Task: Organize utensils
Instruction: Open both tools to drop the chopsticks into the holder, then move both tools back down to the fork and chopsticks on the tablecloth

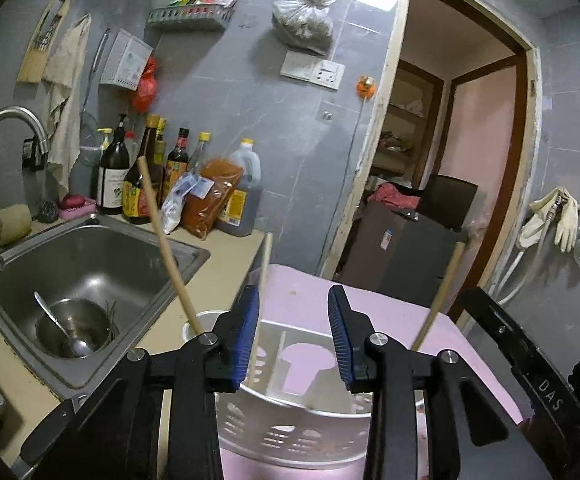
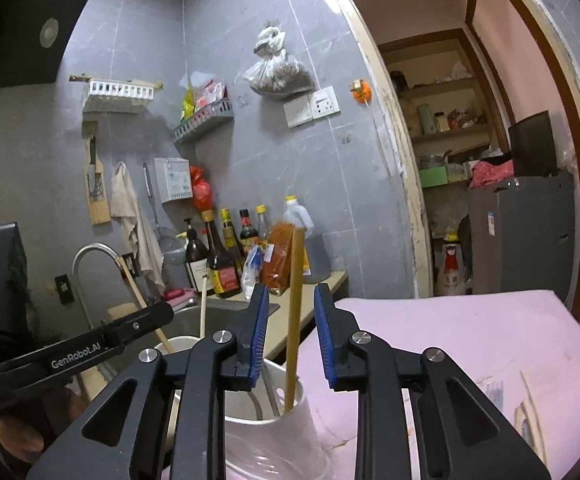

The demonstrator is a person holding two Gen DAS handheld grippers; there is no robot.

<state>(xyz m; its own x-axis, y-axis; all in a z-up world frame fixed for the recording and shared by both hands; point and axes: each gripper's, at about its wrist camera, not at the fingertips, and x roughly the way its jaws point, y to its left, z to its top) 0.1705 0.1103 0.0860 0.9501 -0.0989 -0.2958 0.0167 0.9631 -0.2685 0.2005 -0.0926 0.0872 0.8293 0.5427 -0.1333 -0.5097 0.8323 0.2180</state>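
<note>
Above white utensil holder (image 1: 290, 412) on pink table (image 1: 369, 304): left claw (image 1: 293, 336) released; right claw (image 2: 291, 336) released, chopstick (image 2: 293, 312) standing between jaws, 12 o'clock.

Both tongs open, held side by side.

We hold the left tongs (image 1: 293, 332) with their blue-padded fingers (image 1: 246, 340) spread wide and nothing gripped. The right tongs (image 2: 291, 336) are likewise parted, gripping nothing. In the right wrist view, the left tongs' black body appears at lower left, close alongside.
</note>
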